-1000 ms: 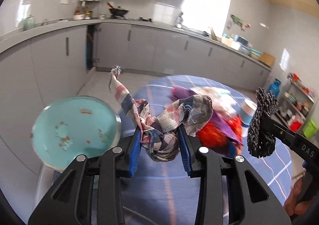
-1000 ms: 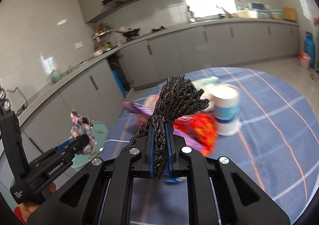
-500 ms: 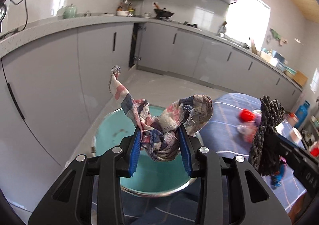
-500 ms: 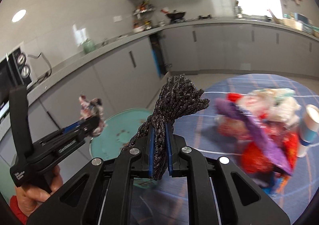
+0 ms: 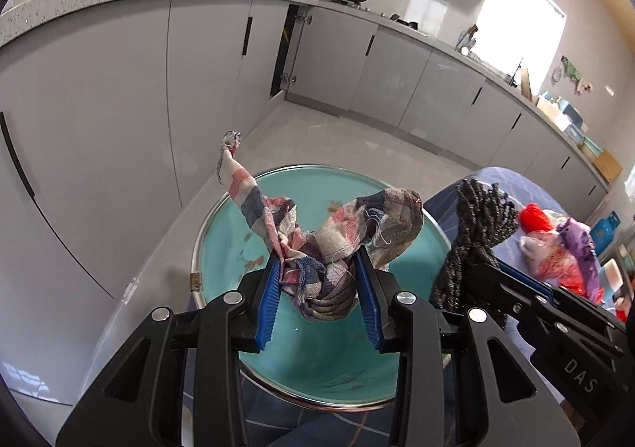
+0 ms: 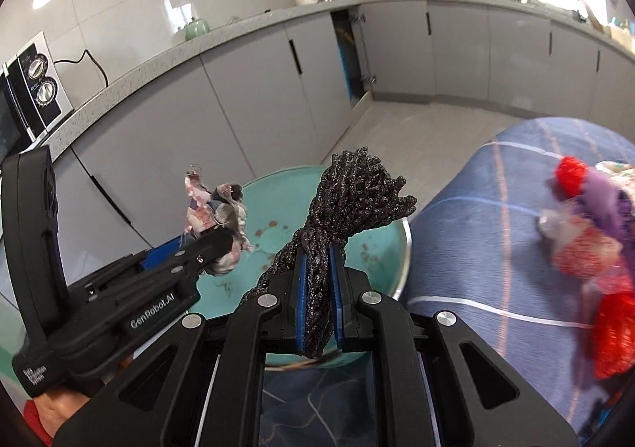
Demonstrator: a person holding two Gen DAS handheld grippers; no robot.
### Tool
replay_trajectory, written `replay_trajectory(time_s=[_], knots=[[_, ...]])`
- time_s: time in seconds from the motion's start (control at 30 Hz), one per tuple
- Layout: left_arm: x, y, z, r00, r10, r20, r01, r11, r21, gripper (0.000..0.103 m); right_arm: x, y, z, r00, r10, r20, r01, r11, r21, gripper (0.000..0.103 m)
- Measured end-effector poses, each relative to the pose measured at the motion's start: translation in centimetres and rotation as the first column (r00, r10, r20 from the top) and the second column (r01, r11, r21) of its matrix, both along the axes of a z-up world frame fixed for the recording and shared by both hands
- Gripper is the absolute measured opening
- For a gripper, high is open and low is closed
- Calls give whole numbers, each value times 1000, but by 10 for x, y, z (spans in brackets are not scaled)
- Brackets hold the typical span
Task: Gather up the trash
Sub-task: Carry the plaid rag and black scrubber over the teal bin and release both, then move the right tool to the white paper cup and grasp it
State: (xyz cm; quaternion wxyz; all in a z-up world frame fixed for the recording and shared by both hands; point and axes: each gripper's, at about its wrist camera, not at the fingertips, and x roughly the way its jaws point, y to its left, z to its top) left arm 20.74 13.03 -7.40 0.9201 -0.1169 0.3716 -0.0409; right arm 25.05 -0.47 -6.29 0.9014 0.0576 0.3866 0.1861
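Note:
My left gripper (image 5: 319, 290) is shut on a knotted plaid rag (image 5: 317, 248), held over a round teal basin (image 5: 222, 244) with a metal rim. My right gripper (image 6: 319, 288) is shut on a bundle of dark glittery cord (image 6: 353, 197), just right of the left one and above the same teal basin (image 6: 289, 193). In the right wrist view the left gripper (image 6: 222, 244) comes in from the lower left with the rag (image 6: 216, 213) at its tip. The right gripper (image 5: 482, 276) with the cord (image 5: 476, 225) shows at the right of the left wrist view.
A round table with a blue striped cloth (image 6: 496, 248) stands right of the basin, carrying a heap of red, purple and white trash (image 6: 587, 233). Grey kitchen cabinets (image 5: 119, 98) line the walls beyond a strip of pale floor (image 5: 337, 137). A microwave (image 6: 27, 90) sits on the counter.
Both grippers have swung left from over the table to above the teal basin, still gripping the rag and the cord. The trash heap now lies off to the right.

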Motion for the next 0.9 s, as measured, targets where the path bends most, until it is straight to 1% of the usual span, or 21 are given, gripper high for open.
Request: replay_trajectory(time_s=[0.03,0.07,0.1,0.13,0.17,0.27,0.37,0.4,0.43,0.47,0.5,0.57,0.7,0.8,0.9], knots=[[2,2,-2,1000,4,-5,-4,1000,-2,36,5,1,-3,1000,15,-19,-15,1000,11,14],[4,3,-2,1000,7,-10,-7,1000,-3,37,8,2,-5,999,26,-31,-25,999,22,21],[5,5,-4,1000,11,-12,-11,1000,-2,39,11,3,-7,999,30,-38,-29,999,29,36],[6,7,-4,1000,21,-14,-21,1000,0,41,12,1,-8,999,30,-40,-28,999,40,42],[7,9,-4,999,30,-13,-29,1000,2,42,11,-1,-7,999,22,-34,-20,999,42,46],[3,10,-9,999,42,-16,-42,999,17,48,8,-5,-4,1000,13,-17,-12,999,39,46],[4,9,-10,999,45,-22,-44,999,28,52,2,-13,-1,1000,-17,-8,17,999,46,46],[4,9,-9,999,44,-19,-44,999,30,55,-1,-17,1,1000,-26,-4,26,999,47,46],[0,8,-9,999,45,-13,-45,998,37,62,-7,-21,3,999,-36,7,36,998,45,46],[-5,7,-9,999,49,-6,-48,998,47,67,-10,-23,4,999,-42,13,42,998,43,46],[-6,6,-8,999,52,1,-52,997,58,73,-17,-27,6,998,-52,21,51,998,45,46],[-11,0,-7,999,53,9,-54,995,79,75,-33,-39,8,996,-82,37,80,995,54,46],[-22,-17,-3,999,31,16,-32,997,73,75,-58,-57,12,989,-124,75,122,992,31,46],[-33,-38,3,999,-25,33,22,997,79,75,-75,-77,15,980,-171,102,170,985,24,46],[-45,-59,10,996,-78,53,73,992,100,76,-88,-100,19,966,-231,119,230,973,27,46]])
